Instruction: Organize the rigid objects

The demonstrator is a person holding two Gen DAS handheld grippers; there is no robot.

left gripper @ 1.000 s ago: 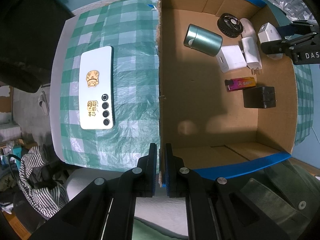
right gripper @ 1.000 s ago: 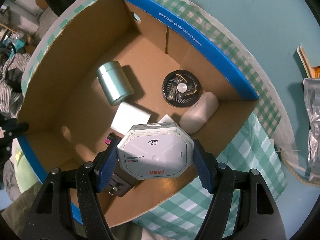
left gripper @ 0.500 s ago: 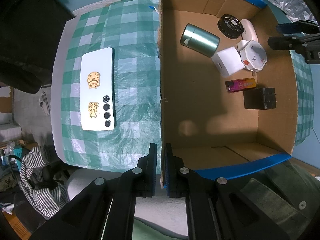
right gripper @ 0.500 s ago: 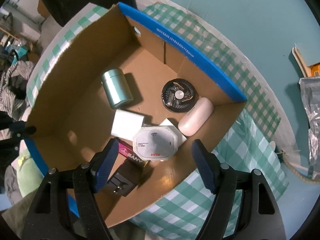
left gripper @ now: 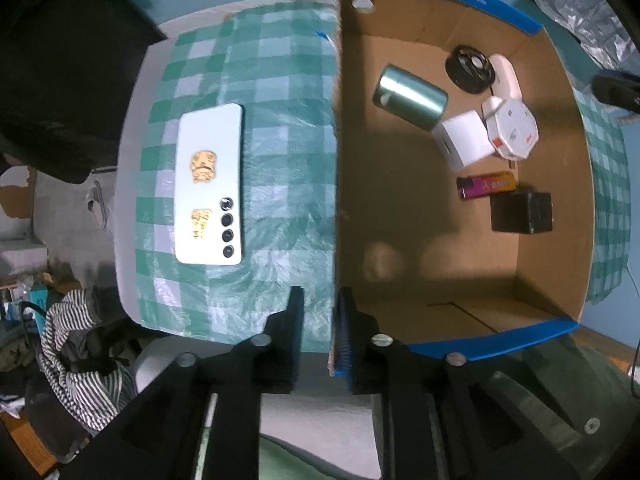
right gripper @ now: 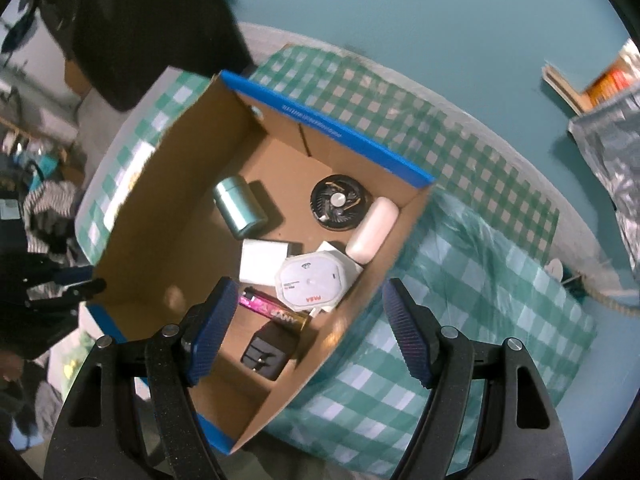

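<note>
Cardboard box holds octagonal case (label up, beside lighter); right gripper open above, left gripper straddling box wall, gapped.

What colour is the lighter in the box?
The lighter is magenta fading to gold, clearest in the left wrist view.

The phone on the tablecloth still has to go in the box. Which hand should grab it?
Probably the right gripper: it's open and empty. The left gripper straddles the box wall, though the phone lies on its side.
</note>
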